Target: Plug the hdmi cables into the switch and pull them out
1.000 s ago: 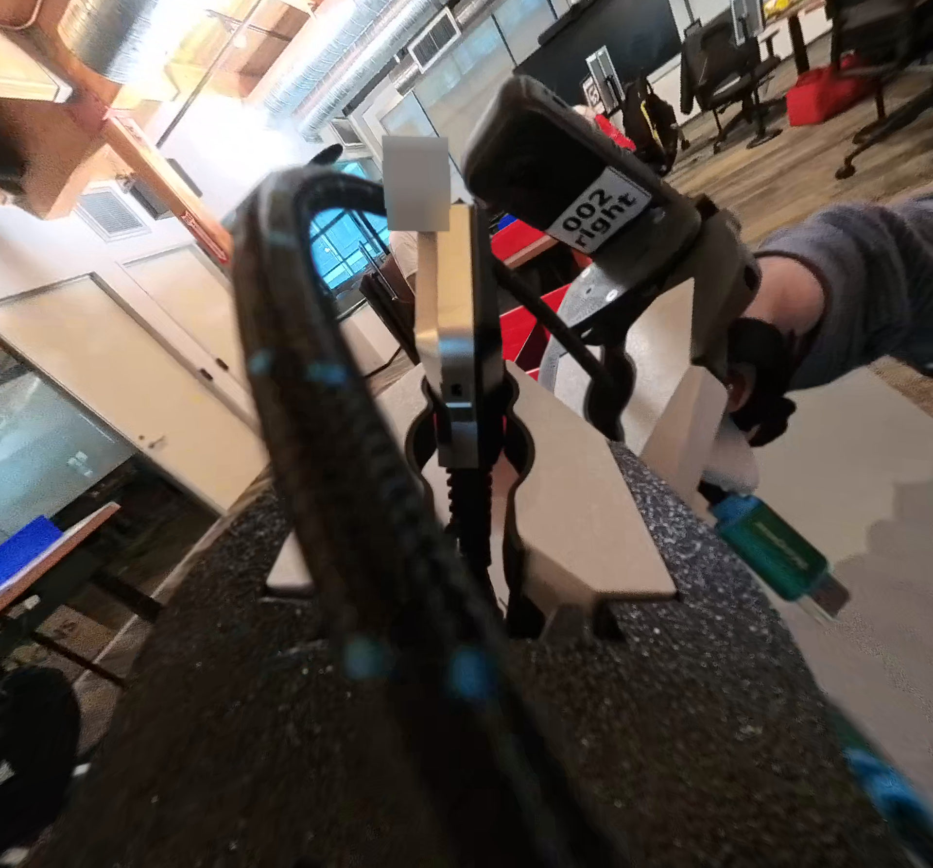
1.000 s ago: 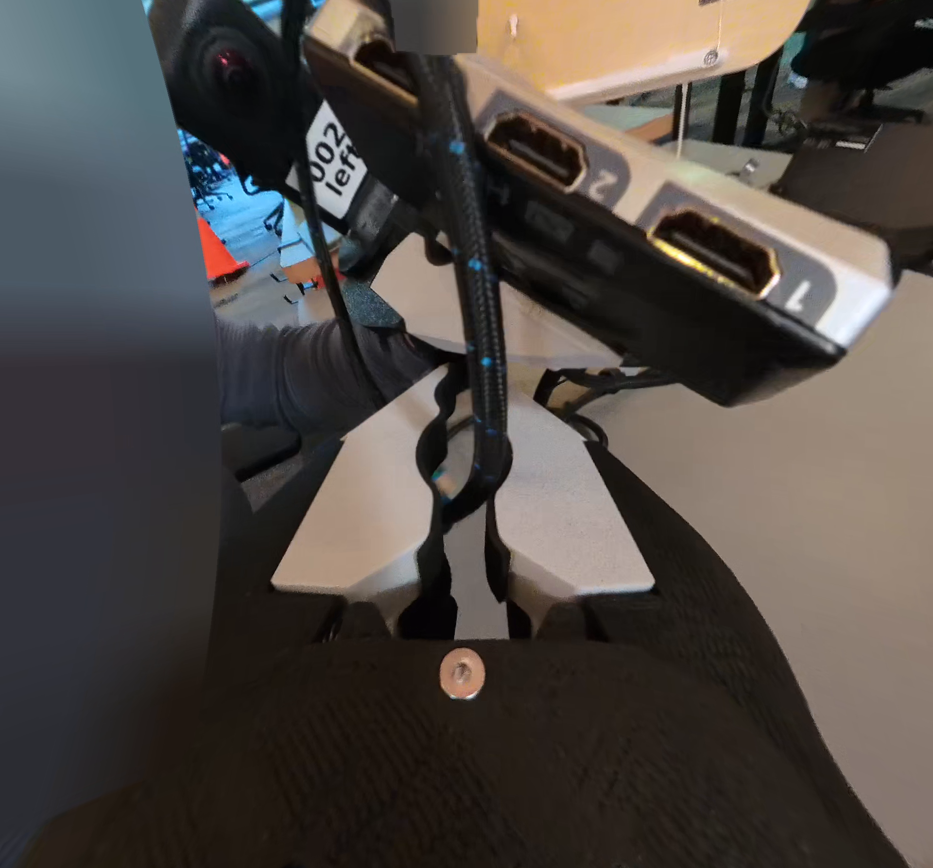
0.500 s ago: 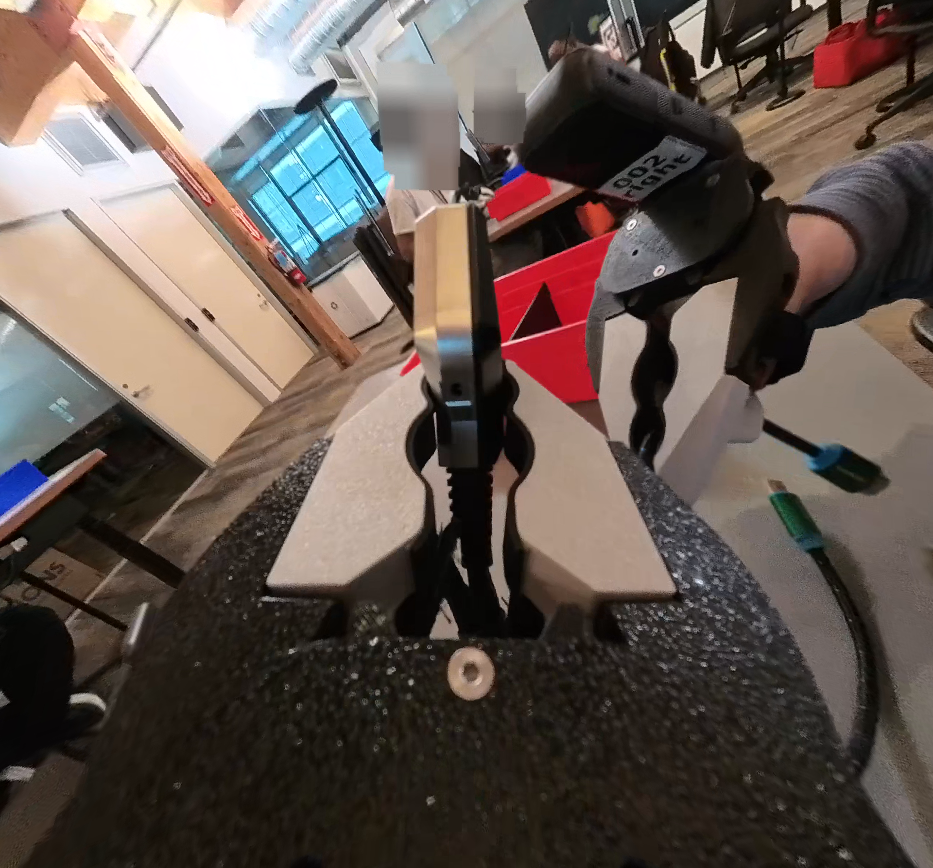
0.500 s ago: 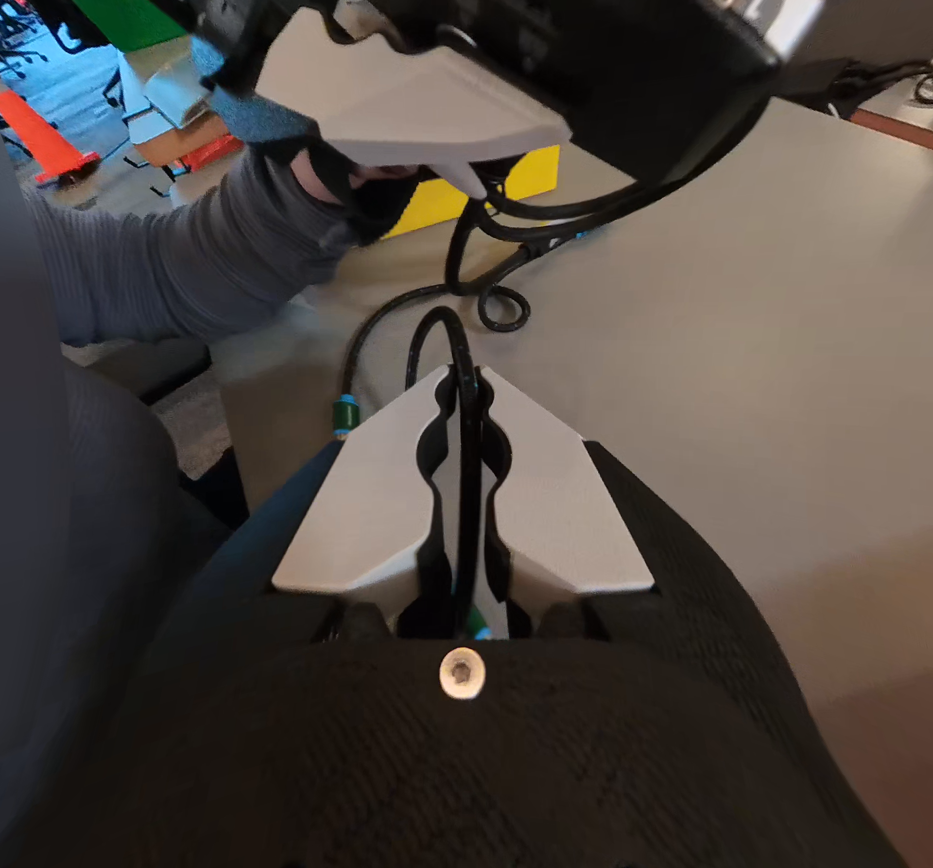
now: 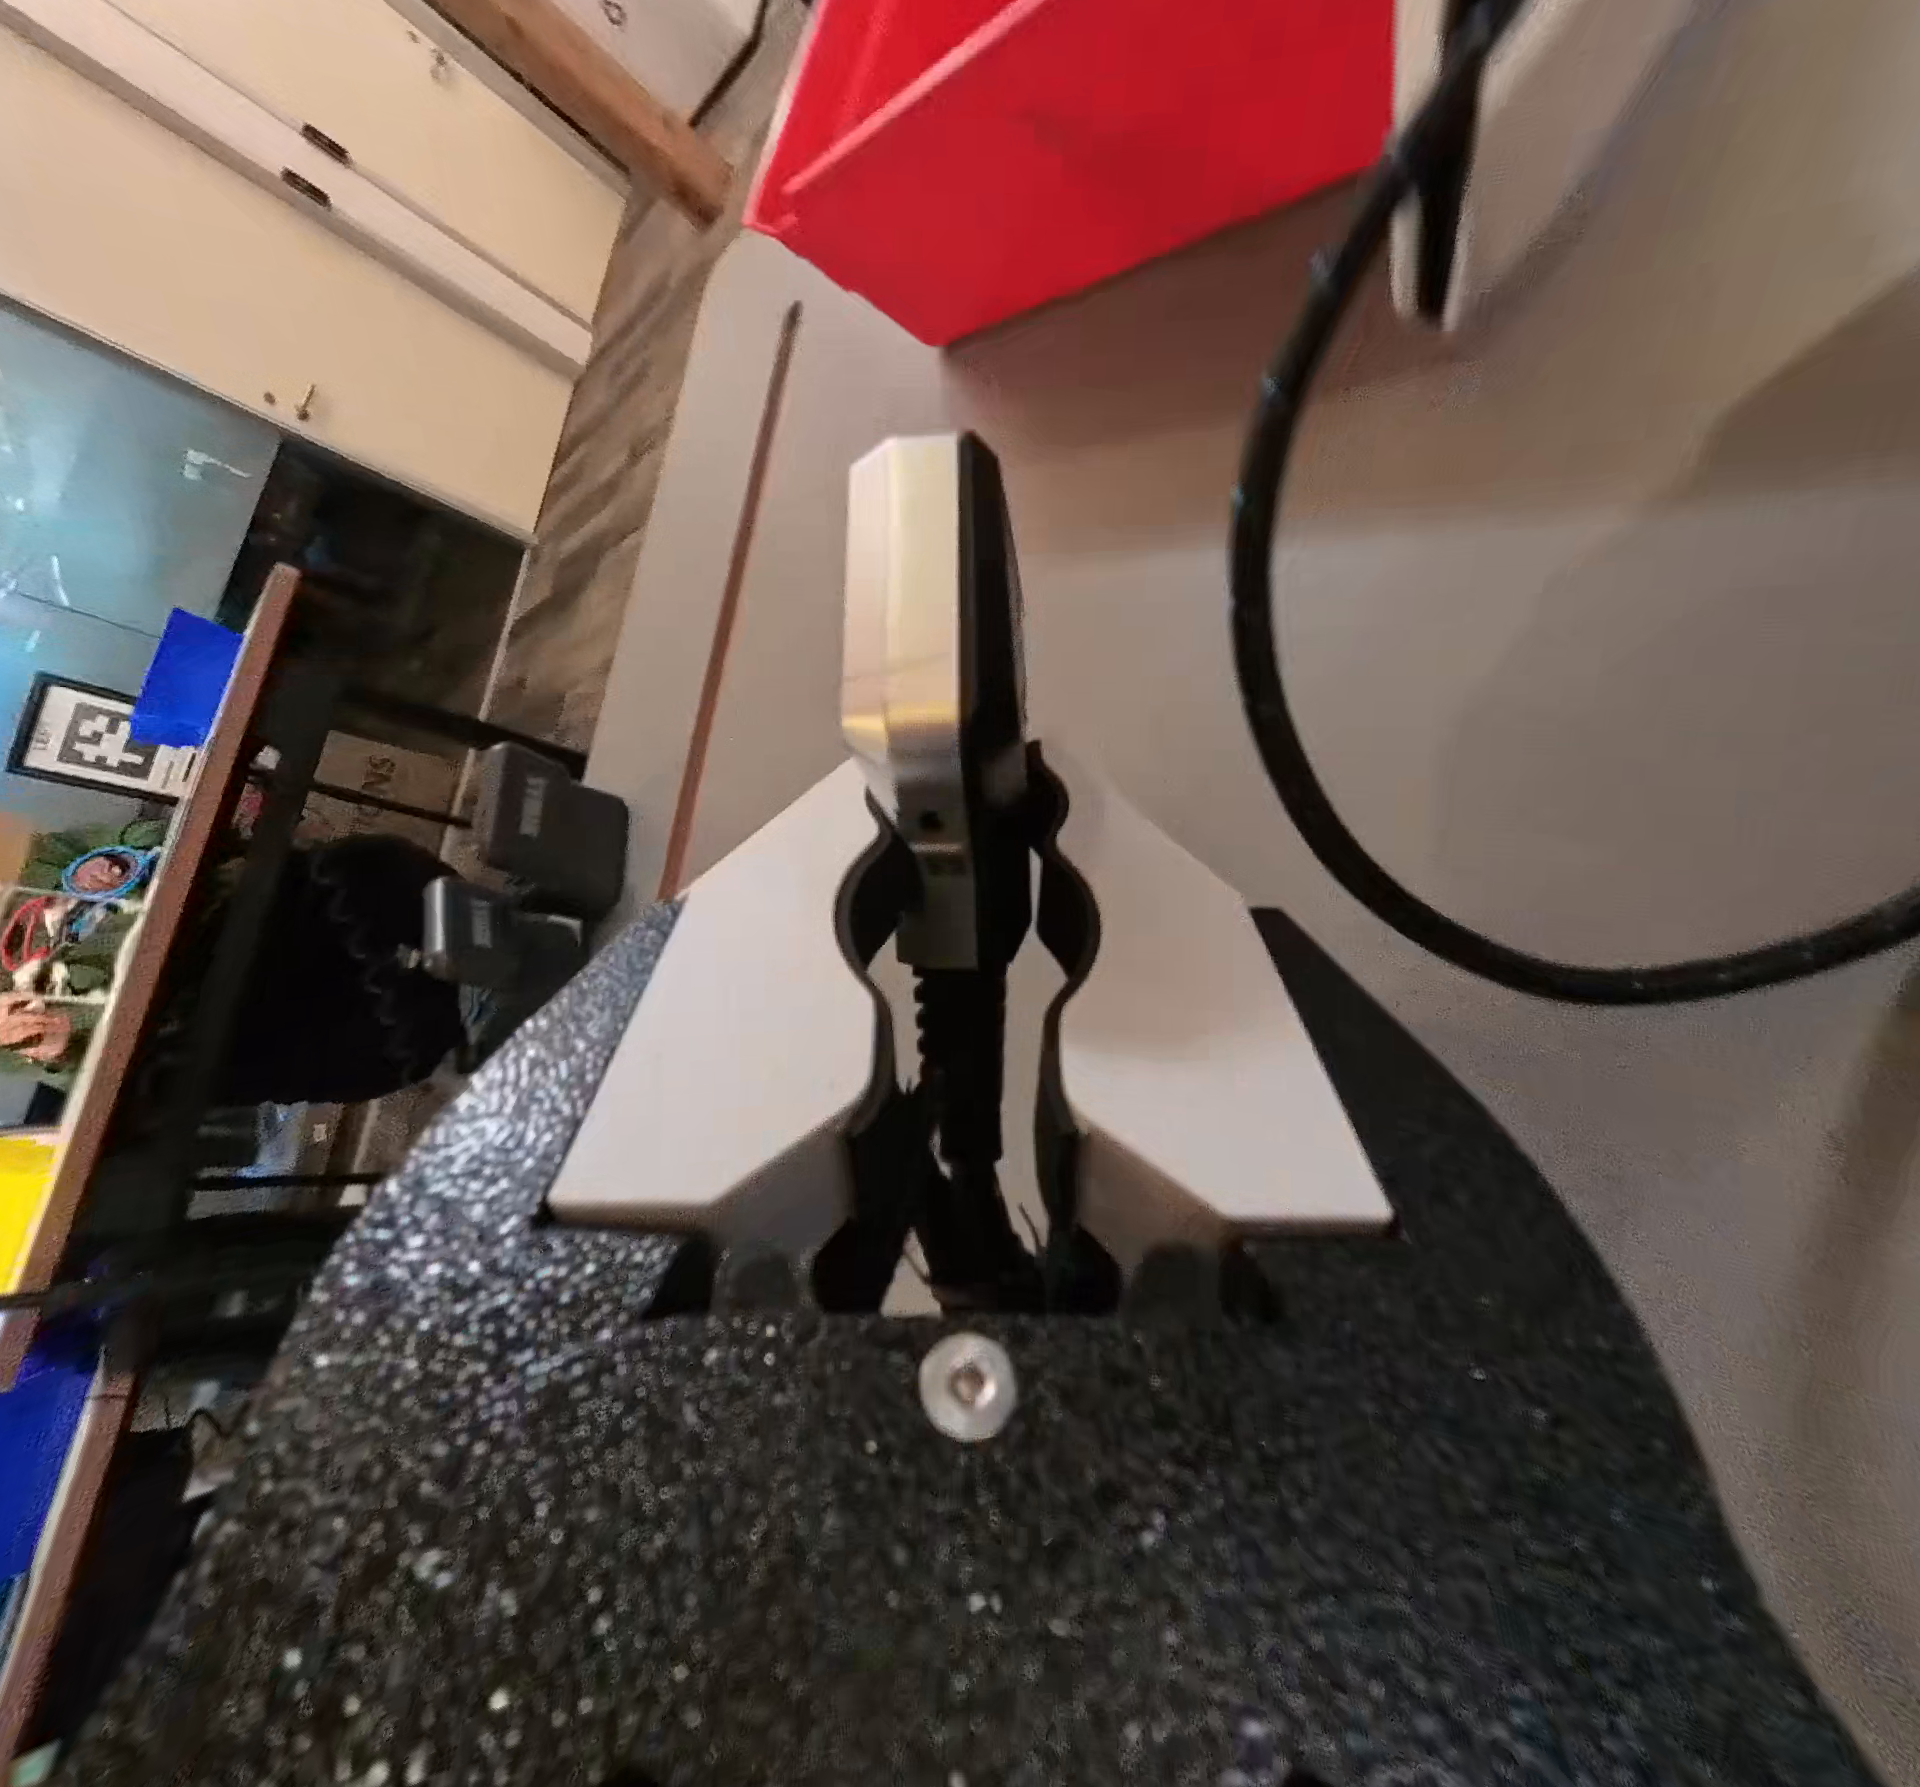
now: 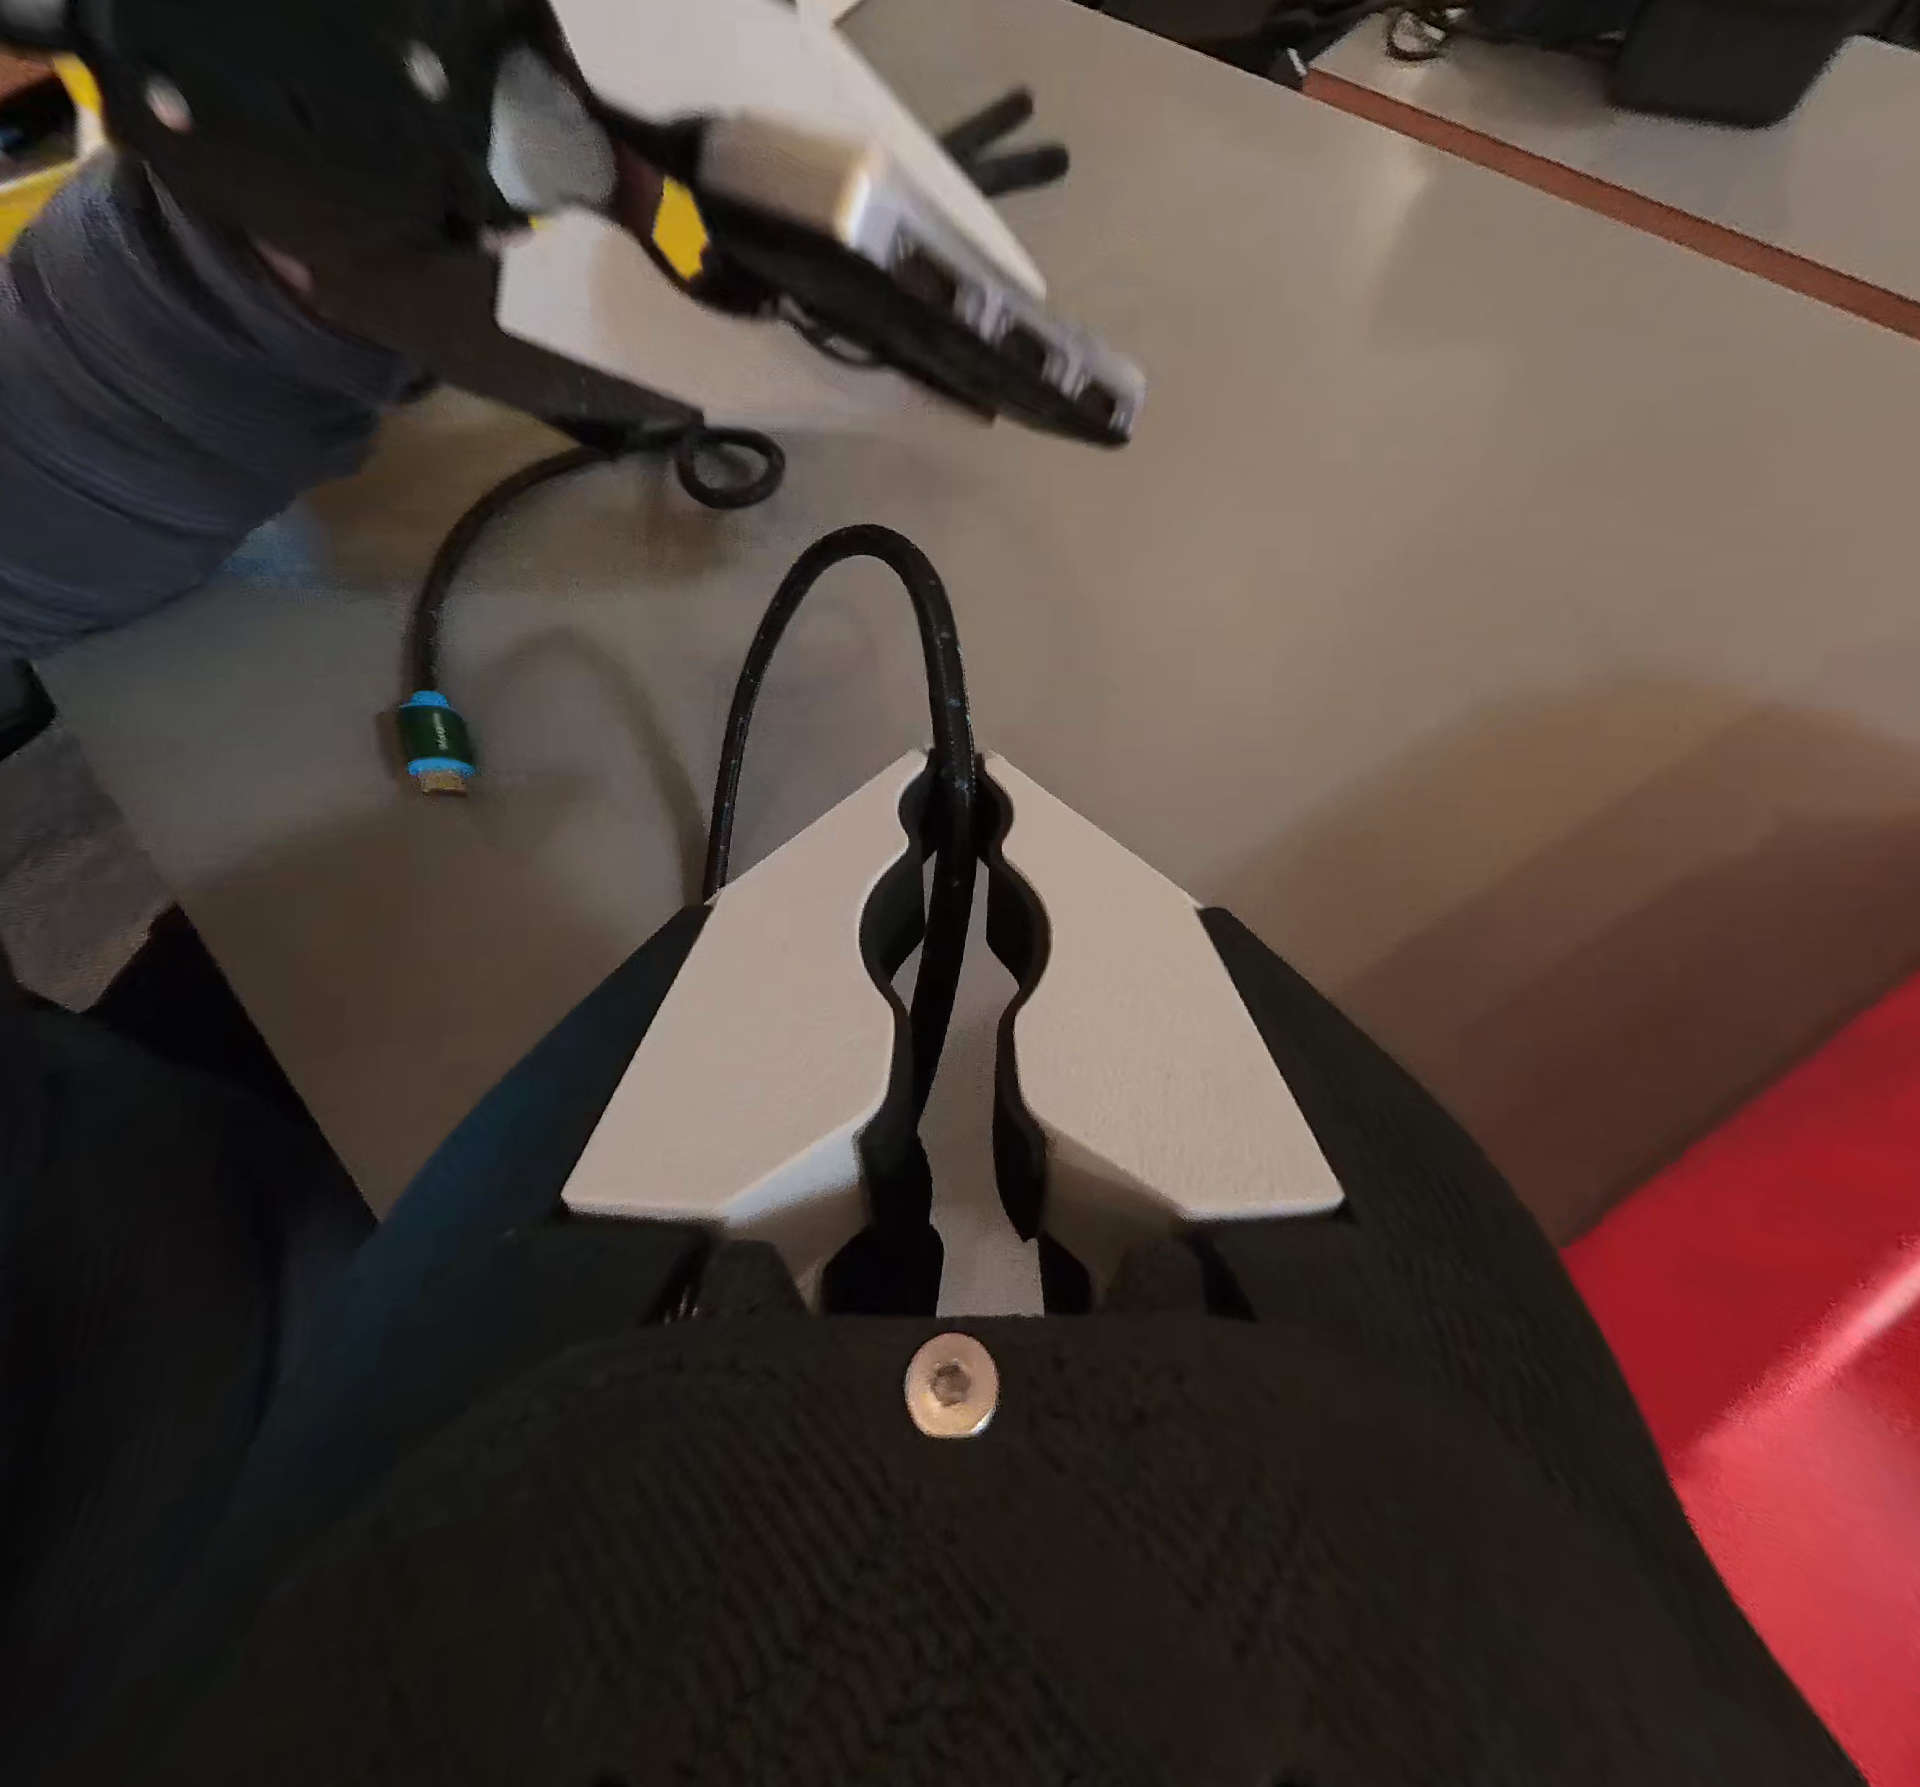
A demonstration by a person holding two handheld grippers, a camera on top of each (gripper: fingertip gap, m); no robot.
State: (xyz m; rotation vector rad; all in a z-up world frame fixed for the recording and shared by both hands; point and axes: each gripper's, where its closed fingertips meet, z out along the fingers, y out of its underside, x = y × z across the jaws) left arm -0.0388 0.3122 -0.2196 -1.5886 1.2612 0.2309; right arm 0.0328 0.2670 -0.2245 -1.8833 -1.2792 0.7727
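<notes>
My right tongs (image 6: 951, 802) are clamped on 1 black braided cable (image 6: 940, 657), which runs lengthwise up the slot between the fingers, arches over just past the tips and drops back toward the tabletop (image 6: 1455, 490) on the left. The plug of that cable is out of sight. Left of it, near the tabletop's near edge, lies a second cable's plug (image 6: 438, 742), green with blue bands, flat on the surface, its metal end pointing toward me and its cord (image 6: 488, 511) curving away behind it.

My left tongs (image 5: 951, 807) are clamped on the near end of the switch (image 5: 920, 615), a flat silver-and-black box held on edge above the tabletop (image 5: 1558, 698), long axis pointing straight out along the fingers. From my right camera the switch (image 6: 935, 283) hangs in the air, its row of ports facing right; the blur hides whether any port is filled. Beyond it sits 1 red bin (image 5: 1091, 127) at the far edge.
</notes>
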